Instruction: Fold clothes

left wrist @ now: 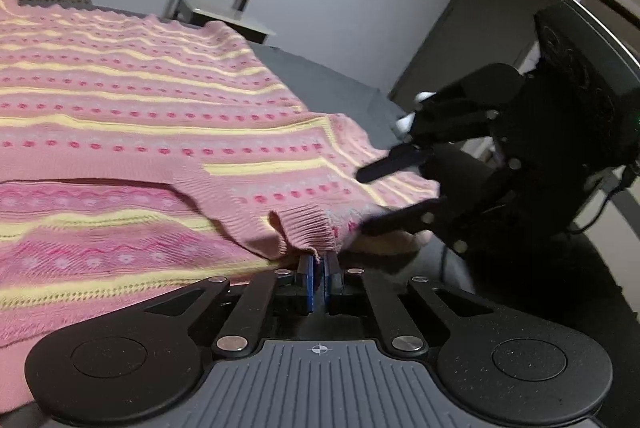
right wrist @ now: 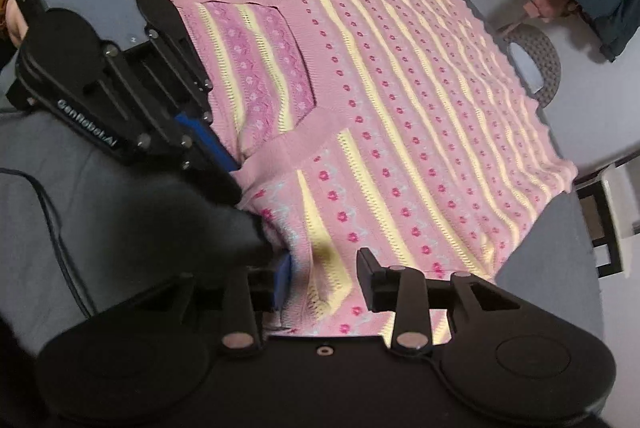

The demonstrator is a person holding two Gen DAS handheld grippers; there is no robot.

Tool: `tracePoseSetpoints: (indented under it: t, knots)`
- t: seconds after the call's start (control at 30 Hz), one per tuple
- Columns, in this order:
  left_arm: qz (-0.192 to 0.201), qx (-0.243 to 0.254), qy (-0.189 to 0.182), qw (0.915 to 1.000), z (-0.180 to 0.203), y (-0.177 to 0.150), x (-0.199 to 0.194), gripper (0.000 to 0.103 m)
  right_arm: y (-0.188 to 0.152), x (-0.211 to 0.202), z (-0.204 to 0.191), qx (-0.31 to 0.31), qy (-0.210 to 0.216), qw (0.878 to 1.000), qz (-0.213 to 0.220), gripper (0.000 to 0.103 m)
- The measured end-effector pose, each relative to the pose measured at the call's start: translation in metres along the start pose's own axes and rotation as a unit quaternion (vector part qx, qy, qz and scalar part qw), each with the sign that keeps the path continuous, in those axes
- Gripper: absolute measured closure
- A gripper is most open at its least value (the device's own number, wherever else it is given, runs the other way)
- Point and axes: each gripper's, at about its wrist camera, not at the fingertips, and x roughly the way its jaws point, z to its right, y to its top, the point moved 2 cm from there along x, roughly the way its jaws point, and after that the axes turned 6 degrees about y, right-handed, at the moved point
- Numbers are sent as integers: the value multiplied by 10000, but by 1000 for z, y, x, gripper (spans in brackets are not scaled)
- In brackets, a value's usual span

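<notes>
Right now we have the pink knitted sweater [right wrist: 400, 100] spread flat on the dark grey surface [right wrist: 100, 164], neckline toward us, hem at the far edge. Our left gripper [left wrist: 319, 268] is clamped tight on the ribbed neckband [left wrist: 304, 228], its blue pads pressed together with the rib bunched between them; we judge this pins the collar side so the cloth can be lifted without sliding. Our right gripper [right wrist: 324, 276] stands wide apart, one finger on each side of a raised ridge of knit near the shoulder, not yet closed on it. It looks placed to take a second hold, so both shoulders could be carried over for the fold.

The fabric is a soft, stretchy knit with yellow openwork stripes, rows of red dots and a scalloped hem. It drapes loosely and wrinkles at the pinch, so it will likely sag between the two holds.
</notes>
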Motion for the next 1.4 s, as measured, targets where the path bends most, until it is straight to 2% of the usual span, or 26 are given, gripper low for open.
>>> tracePoseSetpoints:
  t: [0.07, 0.17, 0.23, 0.3, 0.33, 0.4, 0.5, 0.57, 0.67, 0.77, 0.87, 0.9, 1.0, 1.2, 1.3, 1.4]
  knots:
    - [-159, 50, 116, 9998, 3, 1, 3, 102, 0, -5, -5, -210, -192, 9996, -11, 63]
    - [-295, -601, -14, 9978, -8, -1, 2, 102, 1, -14, -29, -644, -342, 9973, -45, 63]
    - [-253, -1127, -261, 9930, -17, 0, -1, 102, 2, -17, -53, -950, -376, 9947, -106, 63]
    - [-149, -1419, -428, 9888, -22, 2, -6, 102, 4, -14, -76, -1156, -460, 9918, -274, 65]
    - [-93, -1507, -471, 9874, -23, 4, -8, 102, 6, -10, -86, -1204, -506, 9907, -384, 66]
    - [-5, -1636, -520, 9852, -25, 6, -10, 102, 8, 0, -98, -1150, -581, 9900, -570, 76]
    - [37, -1778, -547, 9825, -28, 6, -10, 102, 11, 16, -97, -939, -996, 9885, -648, 76]
    - [41, -1722, -487, 9838, -28, 5, -12, 102, 12, 22, -89, -783, -1180, 9877, -670, 76]
    - [19, -1610, -387, 9862, -28, 3, -10, 102, 13, 27, -79, -622, -1172, 9893, -607, 76]
    - [-41, -1506, -332, 9880, -27, 2, -5, 102, 15, 30, -73, -704, -1274, 9876, -590, 76]
    - [-64, -1266, -275, 9916, -22, 1, -5, 101, 16, 30, -63, -431, -992, 9927, -541, 76]
    - [-65, -1163, -238, 9929, -19, 1, -4, 101, 15, 28, -59, -300, -891, 9942, -527, 81]
    - [-106, -866, -158, 9961, -12, 2, -4, 101, 14, 26, -50, -45, -641, 9969, -456, 89]
    - [-400, -511, -50, 9979, -4, -1, 0, 102, 12, 15, -58, -353, -530, 9974, -336, 92]
    - [-704, -393, -98, 9967, -1, -4, -5, 102, 11, 6, -78, -865, -465, 9941, -450, 93]
    - [-828, -75, -133, 9964, 7, -10, -18, 102, 10, 0, -98, -1207, -426, 9904, -524, 93]
